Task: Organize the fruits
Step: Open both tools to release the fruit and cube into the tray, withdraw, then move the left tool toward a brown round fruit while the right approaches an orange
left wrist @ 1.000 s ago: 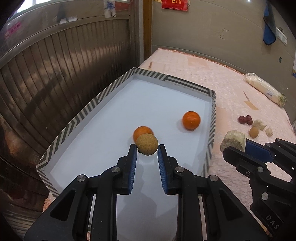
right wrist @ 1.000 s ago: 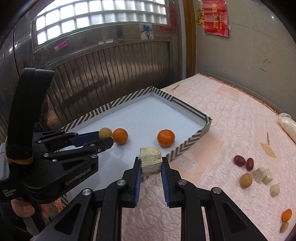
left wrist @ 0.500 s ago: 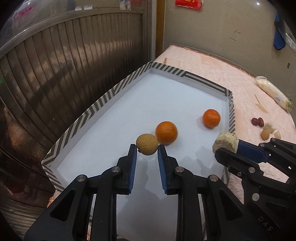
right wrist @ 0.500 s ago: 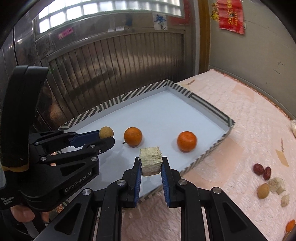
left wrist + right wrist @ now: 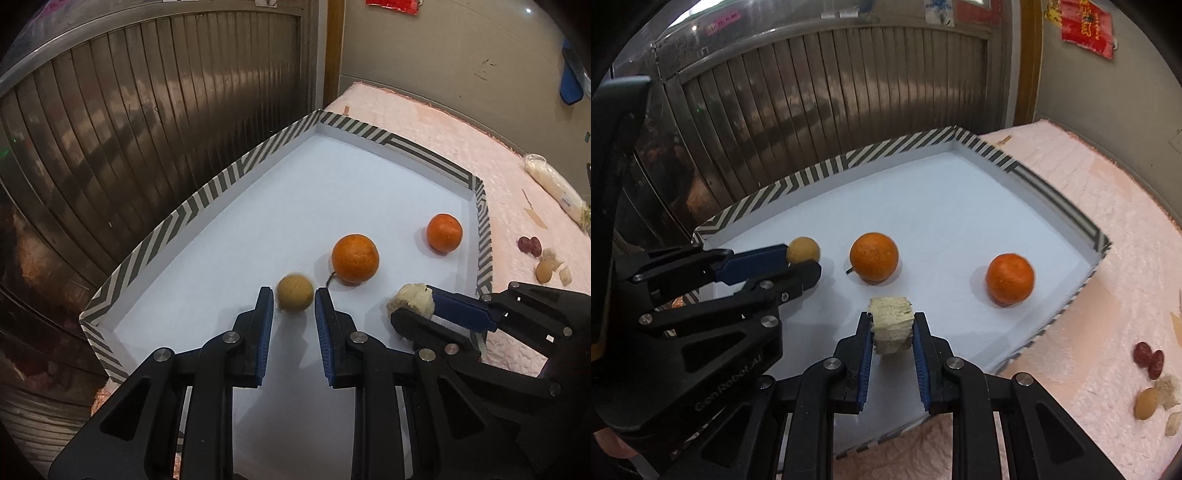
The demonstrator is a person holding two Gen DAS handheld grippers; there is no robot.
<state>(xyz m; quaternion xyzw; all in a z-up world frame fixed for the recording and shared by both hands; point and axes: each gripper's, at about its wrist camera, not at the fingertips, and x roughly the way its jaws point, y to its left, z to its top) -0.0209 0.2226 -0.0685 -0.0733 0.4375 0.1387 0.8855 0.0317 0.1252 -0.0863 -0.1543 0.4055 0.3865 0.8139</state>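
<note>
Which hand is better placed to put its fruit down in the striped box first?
Left: its tongs hold the small tan round fruit low inside the striped white box; the right tongs' pale fibrous chunk looks higher.

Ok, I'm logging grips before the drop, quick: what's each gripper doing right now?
Left gripper: closed on the small tan round fruit.
Right gripper: closed on the pale fibrous chunk.

A shallow tray [image 5: 207,192] lies on a padded table [image 5: 491,155] beside a ribbed metal wall [image 5: 147,110], and two oranges [image 5: 355,258] [image 5: 444,233] rest inside it, one nearer its right rim. To the right of the tray, small fruits [image 5: 1148,360] lie clustered on the table, with a bagged item [image 5: 552,184] farther back.
</note>
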